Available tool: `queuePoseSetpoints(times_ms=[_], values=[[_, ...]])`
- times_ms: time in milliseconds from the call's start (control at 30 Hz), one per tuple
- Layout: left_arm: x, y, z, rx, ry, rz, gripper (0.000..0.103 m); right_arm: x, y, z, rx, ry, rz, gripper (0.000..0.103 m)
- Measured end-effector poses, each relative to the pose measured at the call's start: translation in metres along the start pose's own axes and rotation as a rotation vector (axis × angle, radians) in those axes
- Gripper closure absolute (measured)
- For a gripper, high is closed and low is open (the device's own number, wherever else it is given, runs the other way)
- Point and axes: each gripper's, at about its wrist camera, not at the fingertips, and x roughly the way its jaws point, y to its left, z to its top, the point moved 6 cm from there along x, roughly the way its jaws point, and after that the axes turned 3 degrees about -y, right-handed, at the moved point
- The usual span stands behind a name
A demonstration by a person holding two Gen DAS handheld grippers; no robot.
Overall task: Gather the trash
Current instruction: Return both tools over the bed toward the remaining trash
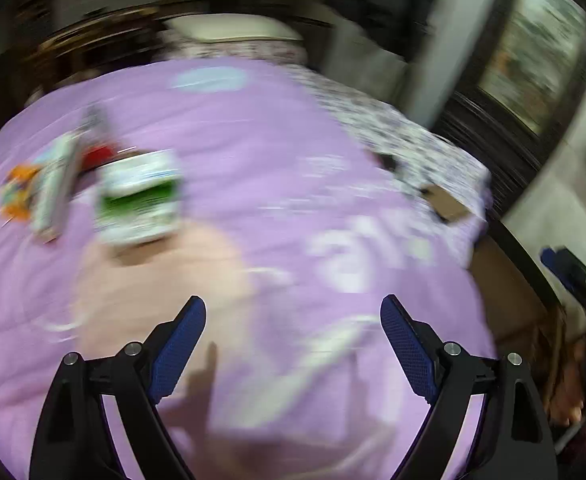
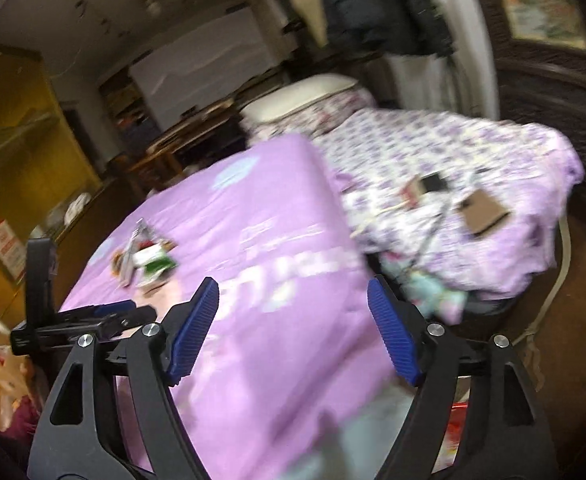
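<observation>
The left gripper (image 1: 293, 344) hangs over the purple quilt (image 1: 253, 152) with its blue-padded fingers (image 1: 179, 346) spread wide and nothing between them. The right gripper (image 2: 293, 332) is likewise splayed wide and empty, held above the near edge of the same quilt (image 2: 277, 208); from its camera the left gripper (image 2: 105, 316) shows low at the left, over the quilt's edge.

Ahead and to the left of the left gripper lies the trash, a small cluster on the quilt: a green-and-white carton (image 1: 139, 200) nearest, a long pale wrapper (image 1: 55, 188) just beside it, and something orange (image 1: 15, 192) and red (image 1: 99, 154) touching the pile (motion blur is heavy, so what these scraps are cannot be told). The right wrist view shows the same heap (image 2: 145, 258) well apart from the right gripper, toward the quilt's left side.

Further right, a floral-patterned sheet (image 2: 445, 160) is rumpled beside the quilt, with a brown cardboard piece (image 2: 483, 212) and a small dark object (image 2: 431, 182) lying on it. A pale pillow (image 2: 293, 96) sits at the head of the bed.
</observation>
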Motion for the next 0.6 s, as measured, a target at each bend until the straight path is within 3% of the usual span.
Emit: queuePoseSetpoints(times_ms=[133, 267, 400, 600], values=[[-0.011, 0.087, 0.004, -0.109, -0.032, 0.158, 0.016, 0.047, 0.053, -0.01, -0.024, 0.075, 0.069, 0.024], [-0.022, 0.156, 0.006, -0.197, -0.05, 0.26, 0.016, 0.093, 0.099, -0.023, -0.074, 0.156, 0.108, 0.024], [-0.025, 0.213, 0.014, -0.292, -0.05, 0.278, 0.016, 0.13, 0.125, -0.035, -0.128, 0.2, 0.09, 0.024], [-0.019, 0.273, 0.058, -0.436, -0.07, 0.214, 0.015, 0.163, 0.146, -0.055, -0.229, 0.187, 0.003, 0.019]])
